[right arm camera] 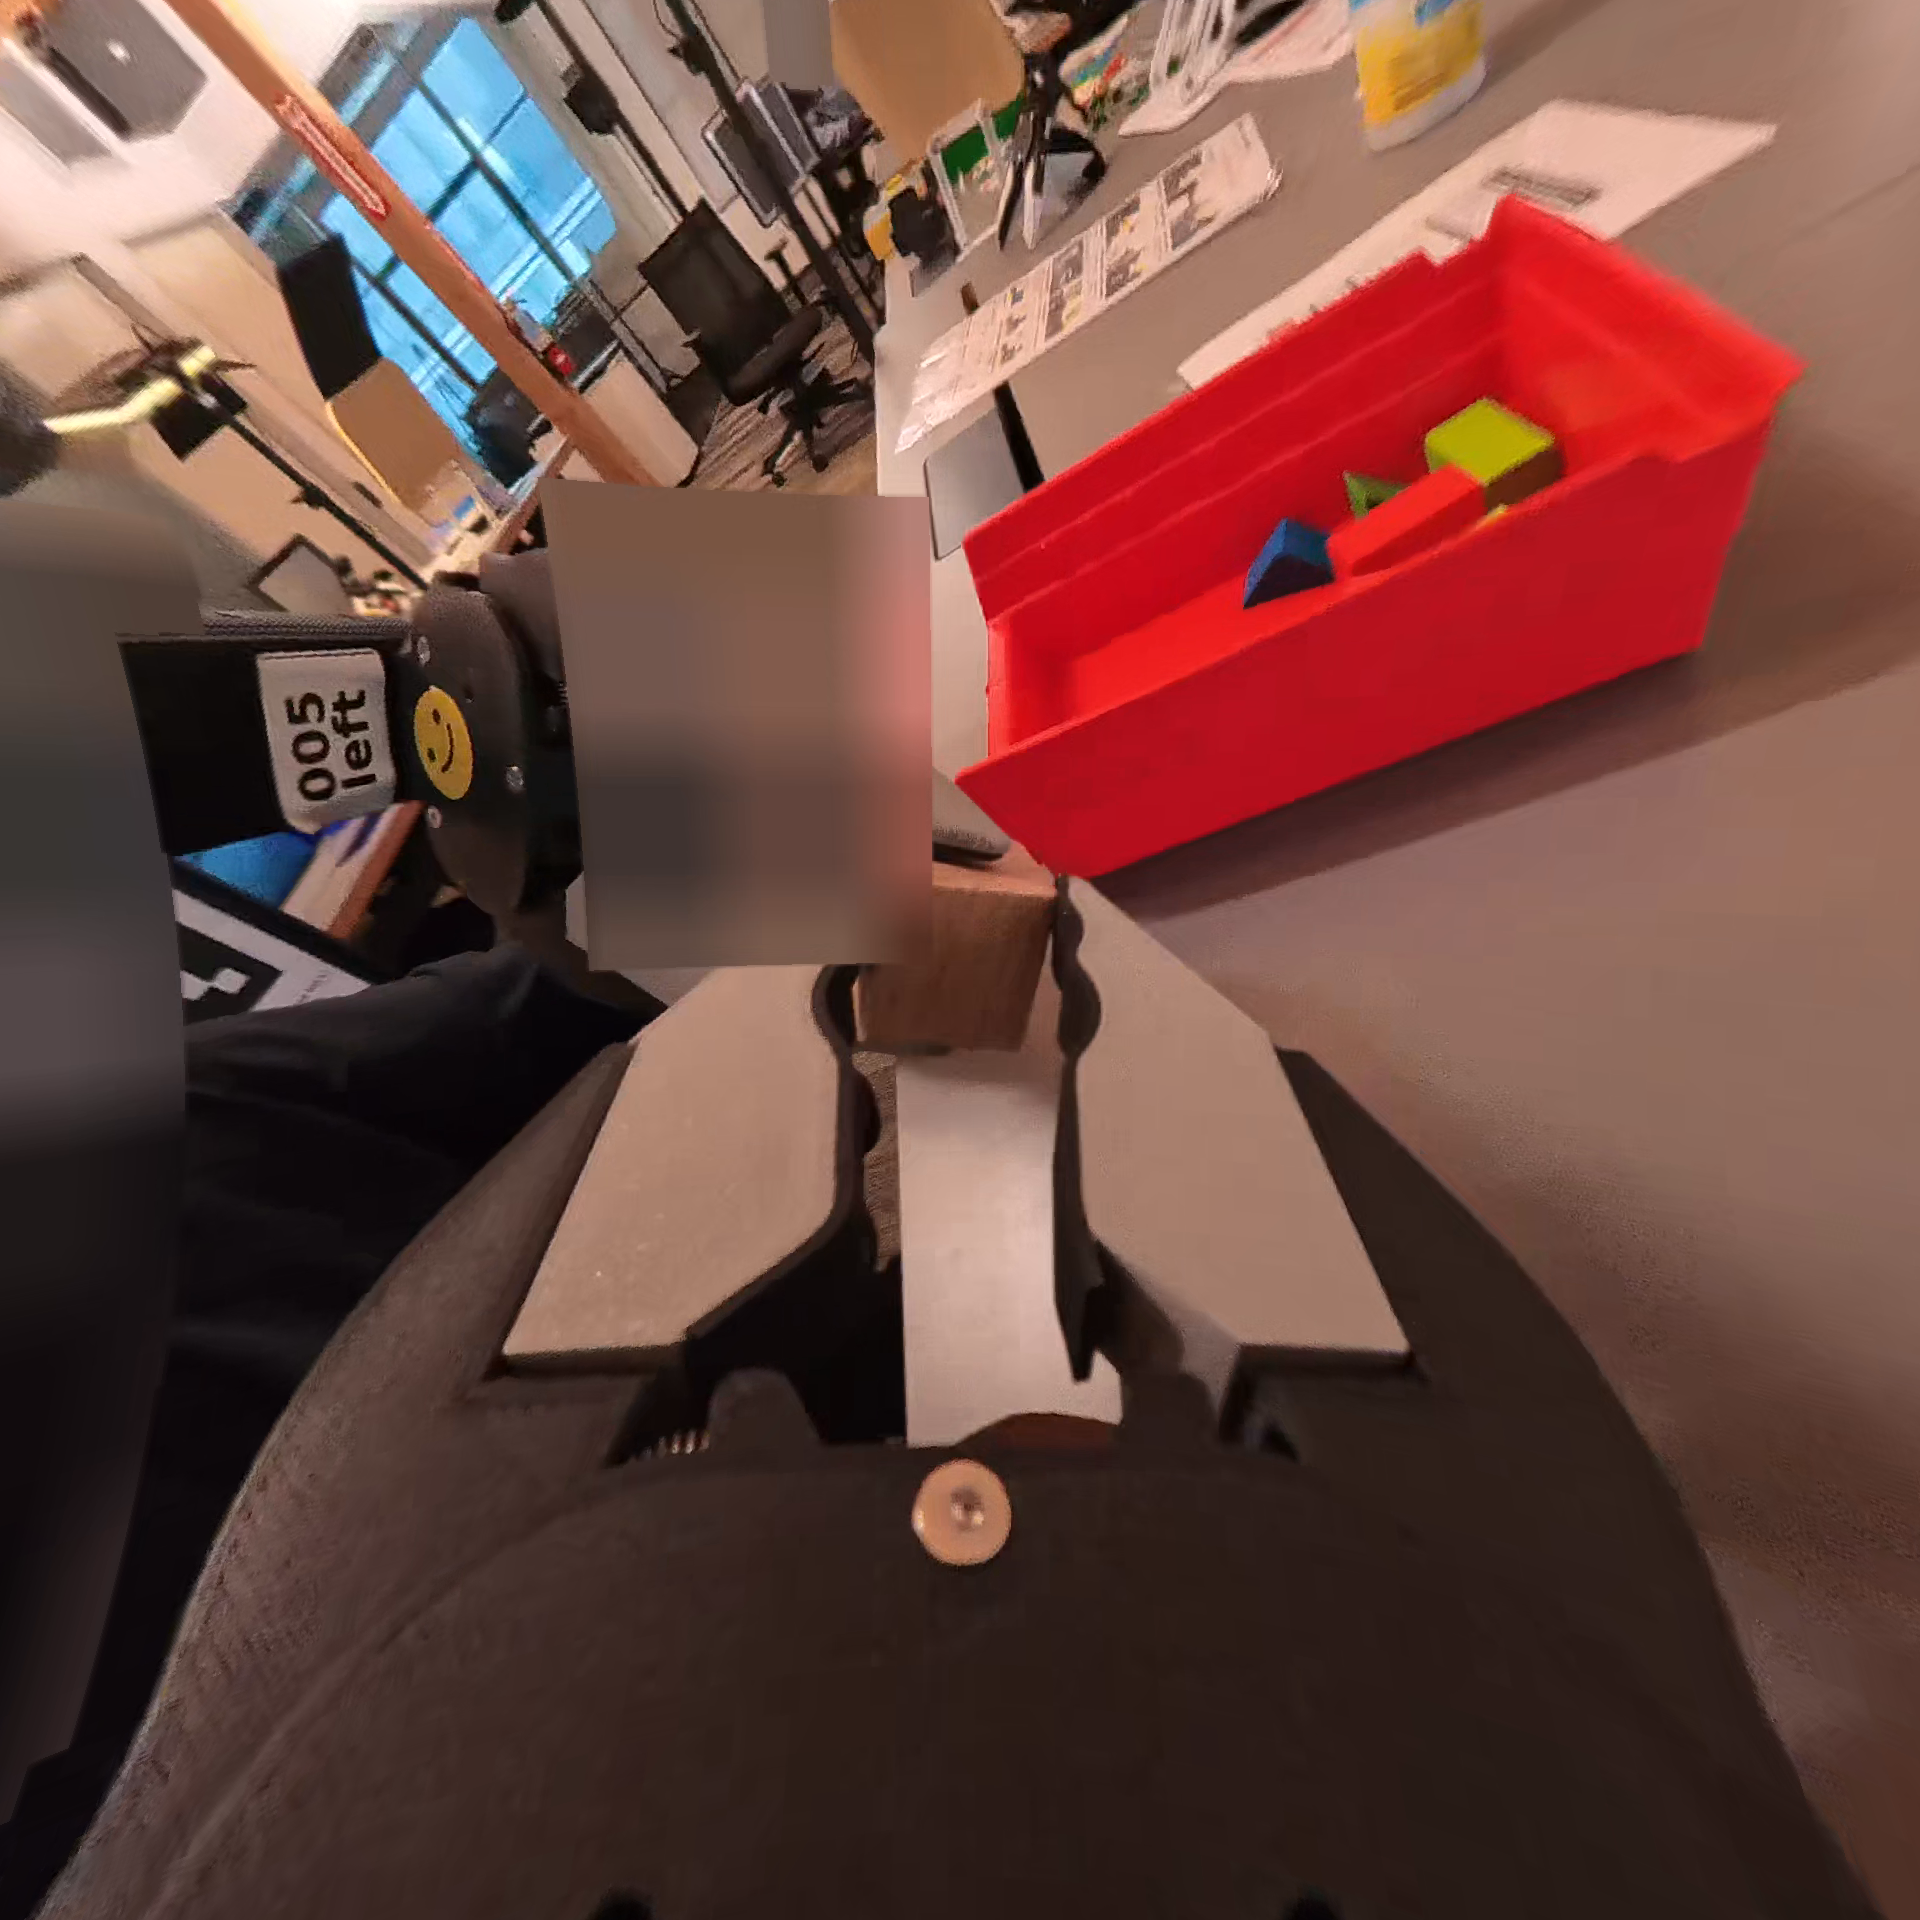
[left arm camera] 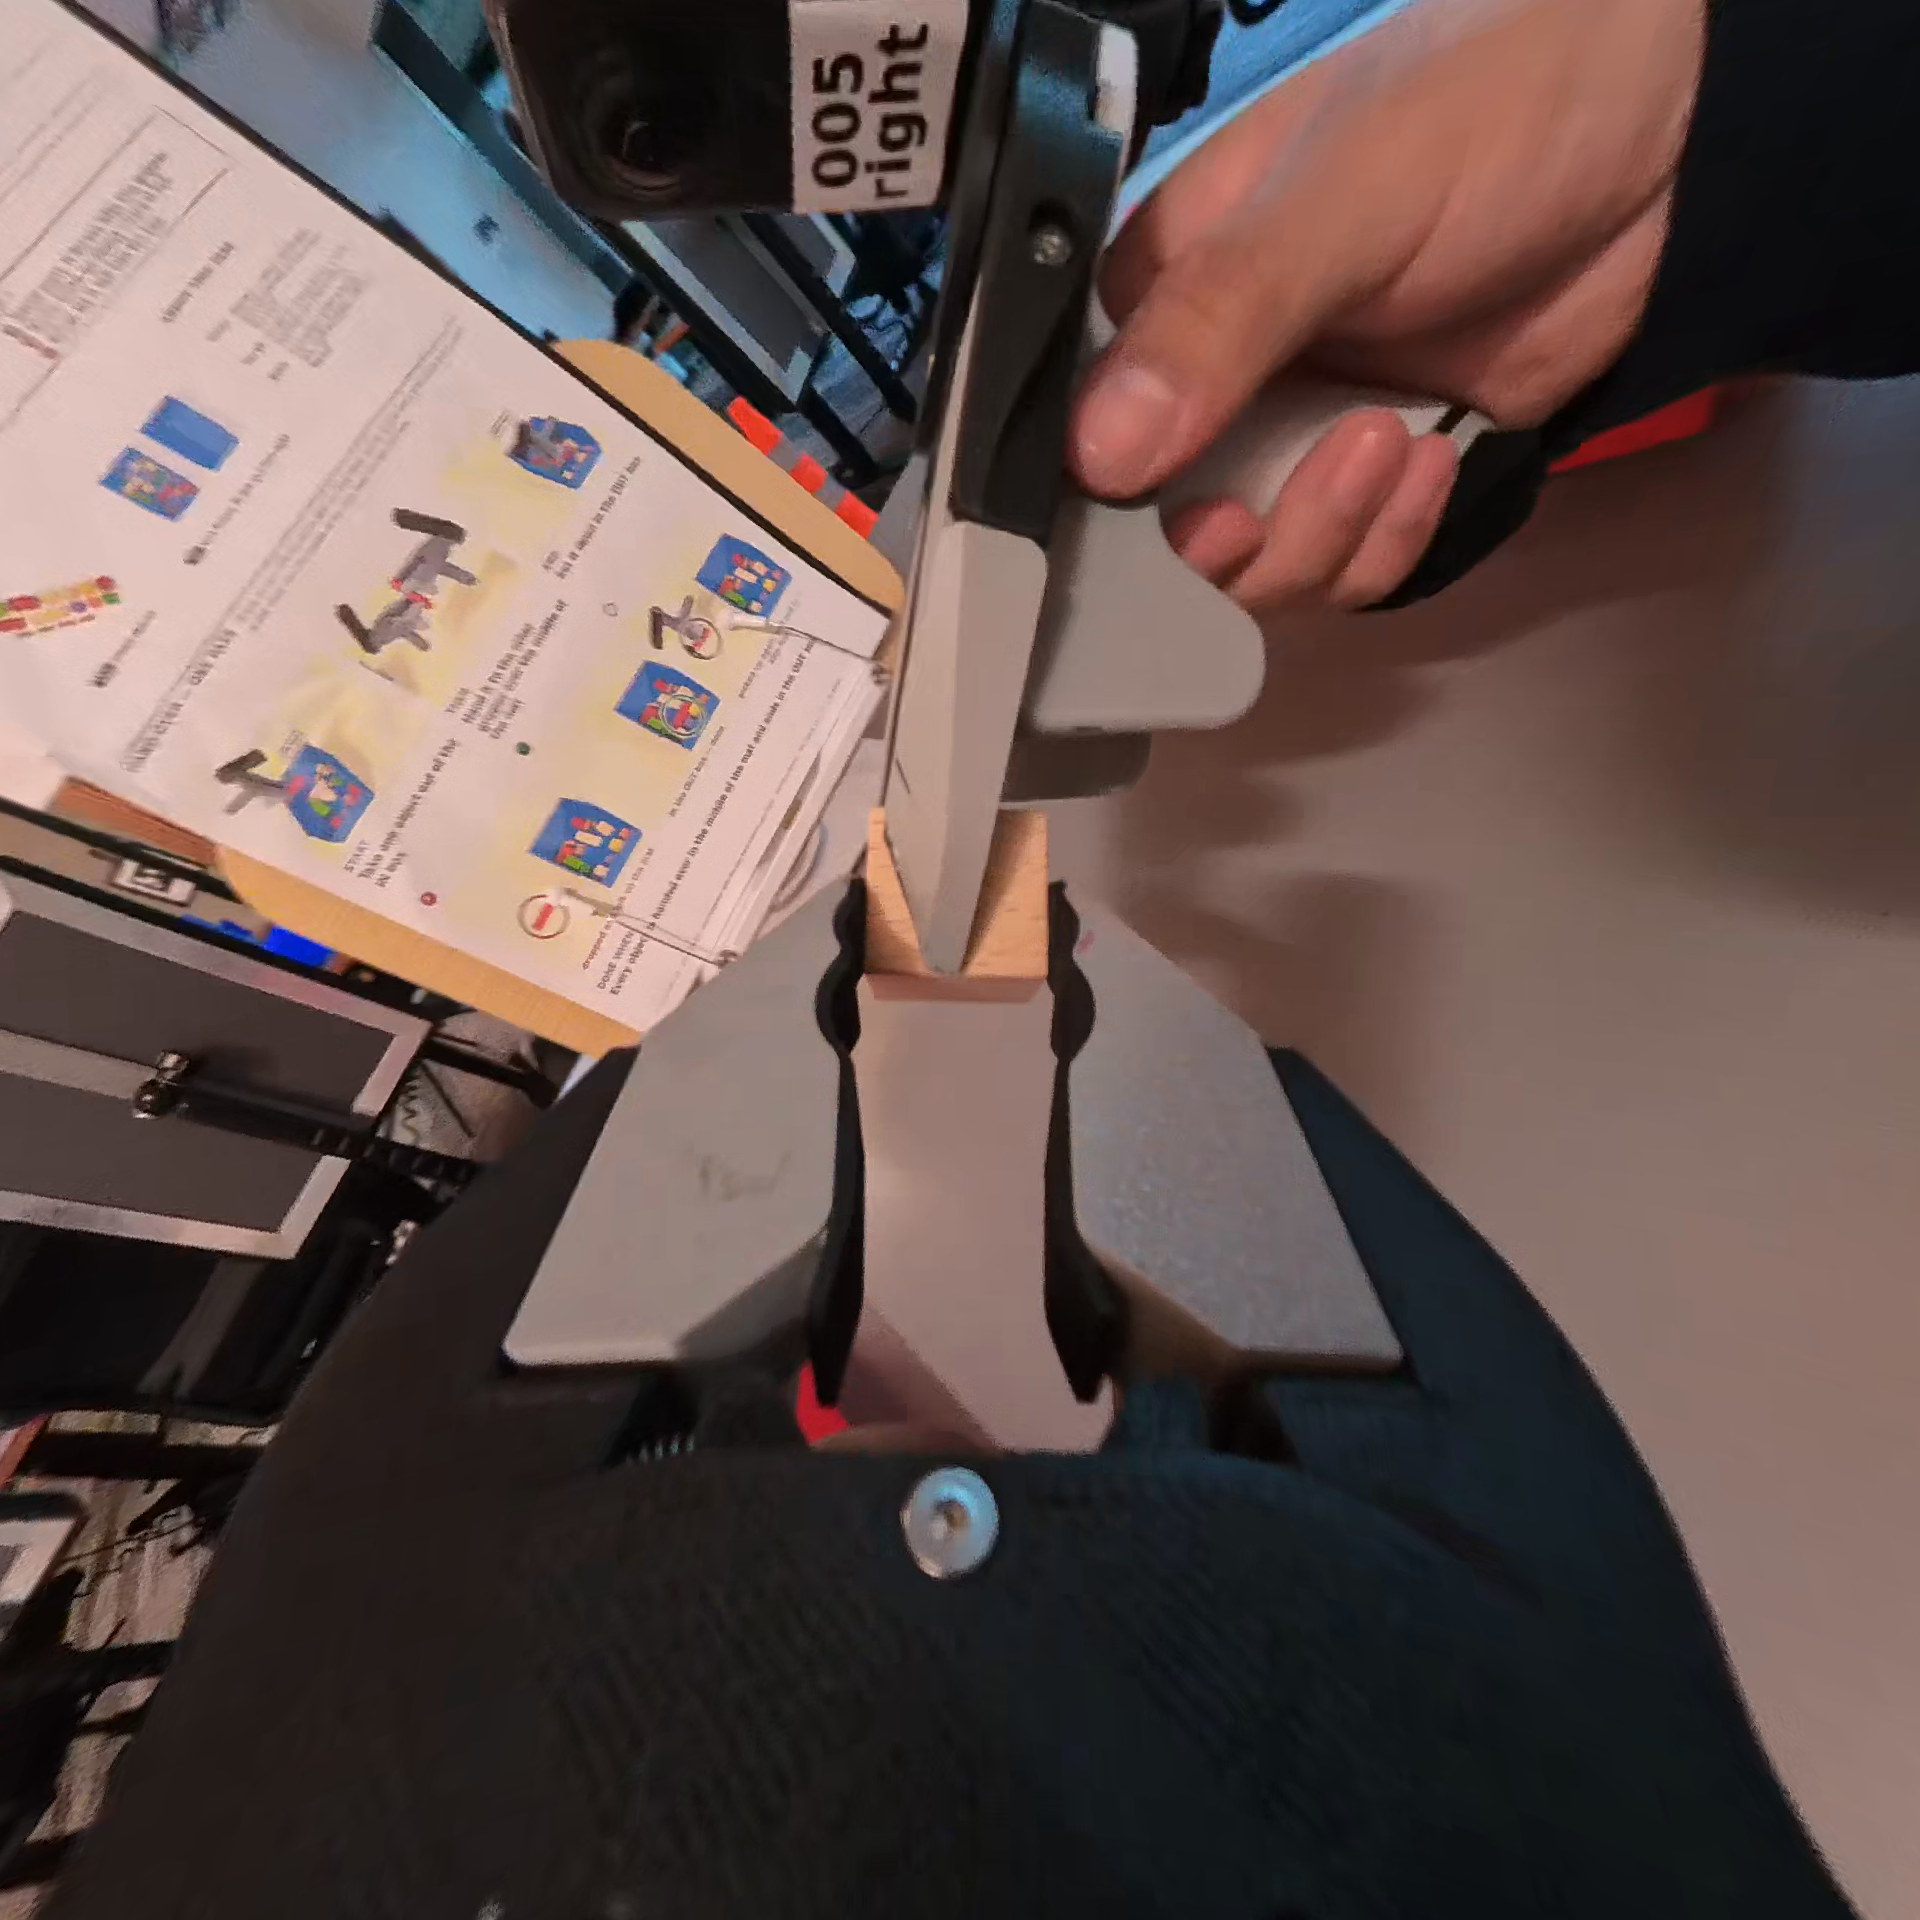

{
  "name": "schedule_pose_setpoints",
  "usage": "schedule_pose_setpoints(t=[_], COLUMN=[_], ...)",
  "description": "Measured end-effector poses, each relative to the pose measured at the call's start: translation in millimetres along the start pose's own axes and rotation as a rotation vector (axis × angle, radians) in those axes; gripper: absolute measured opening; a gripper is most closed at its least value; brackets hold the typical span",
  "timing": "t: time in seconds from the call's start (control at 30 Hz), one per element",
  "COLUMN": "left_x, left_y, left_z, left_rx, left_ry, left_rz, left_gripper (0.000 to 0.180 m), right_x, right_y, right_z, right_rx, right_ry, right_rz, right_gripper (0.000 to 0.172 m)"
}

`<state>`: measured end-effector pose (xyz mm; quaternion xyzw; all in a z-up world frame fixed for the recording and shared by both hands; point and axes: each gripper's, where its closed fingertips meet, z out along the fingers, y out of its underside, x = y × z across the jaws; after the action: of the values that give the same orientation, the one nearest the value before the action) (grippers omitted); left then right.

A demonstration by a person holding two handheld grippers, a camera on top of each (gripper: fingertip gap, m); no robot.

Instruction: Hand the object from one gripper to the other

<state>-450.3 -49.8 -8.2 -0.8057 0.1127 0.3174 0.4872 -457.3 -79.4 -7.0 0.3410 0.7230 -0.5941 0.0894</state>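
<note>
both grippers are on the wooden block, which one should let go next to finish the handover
Hard to say which side gave it. Both the left gripper and right gripper pinch the wooden block. Right looks better placed to carry on: the red bin lies just ahead of it.

A white label point(left arm camera: 871, 109) with dark print sits on the black camera body of the right gripper, and a similar white label point(right arm camera: 330, 740) sits on the left gripper, beside a round yellow smiley sticker point(right arm camera: 443, 747). A printed instruction sheet point(left arm camera: 416, 540) with small coloured pictures and lines of text lies on a clipboard. More printed sheets point(right arm camera: 1101, 260) lie on the desk point(right arm camera: 1558, 987). A yellow container point(right arm camera: 1418, 68) carries a label too blurred to read.
</note>
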Motion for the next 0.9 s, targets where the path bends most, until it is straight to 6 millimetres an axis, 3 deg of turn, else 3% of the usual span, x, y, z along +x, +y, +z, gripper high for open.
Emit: schedule_pose_setpoints(t=[0.1,0.17,0.23,0.33,0.4,0.47,0.53,0.63,0.73,0.83,0.9], left_x=[0.8,-25.4,-53.6,-80.4,-85.3,-77.7,-69.1,-56.5,-44.9,-40.0,-38.5], left_y=[9.9,26.3,61.4,135.2,180.2,213.3,241.7,270.7,289.7,311.7,310.6], left_z=[2.1,-12.1,-33.6,-62.2,-72.7,-72.9,-65.4,-46.1,-27.3,-13.2,-5.9], left_rx=[-0.032,-0.079,-0.181,-0.365,-0.457,-0.505,-0.556,-0.619,-0.693,-0.789,-0.776], left_ry=[0.051,0.010,0.020,0.093,0.160,0.267,0.352,0.455,0.546,0.583,0.607], left_rz=[-0.043,-0.066,-0.142,-0.196,-0.187,-0.204,-0.190,-0.149,-0.143,-0.127,-0.169], left_gripper=[0.033,0.039,0.037,0.041,0.043,0.045,0.043,0.045,0.051,0.047,0.032], right_x=[15.5,31.6,48.2,83.5,113.3,137.3,150.2,161.9,175.4,188.3,194.0], right_y=[5.4,1.4,-0.1,14.1,39.1,73.8,112.4,162.0,194.2,215.7,210.9], right_z=[-17.4,-48.0,-93.3,-176.1,-237.7,-296.7,-336.0,-356.7,-368.8,-367.3,-364.9], right_rx=[0.025,0.074,0.112,0.092,-0.006,-0.147,-0.299,-0.442,-0.488,-0.475,-0.415], right_ry=[0.031,0.125,0.250,0.539,0.802,1.042,1.168,1.173,1.161,1.100,1.080], right_rz=[0.050,0.038,0.011,-0.029,-0.058,-0.035,0.025,0.152,0.261,0.353,0.345], right_gripper=[0.031,0.031,0.031,0.031,0.031,0.031,0.031,0.031,0.031,0.031,0.031])
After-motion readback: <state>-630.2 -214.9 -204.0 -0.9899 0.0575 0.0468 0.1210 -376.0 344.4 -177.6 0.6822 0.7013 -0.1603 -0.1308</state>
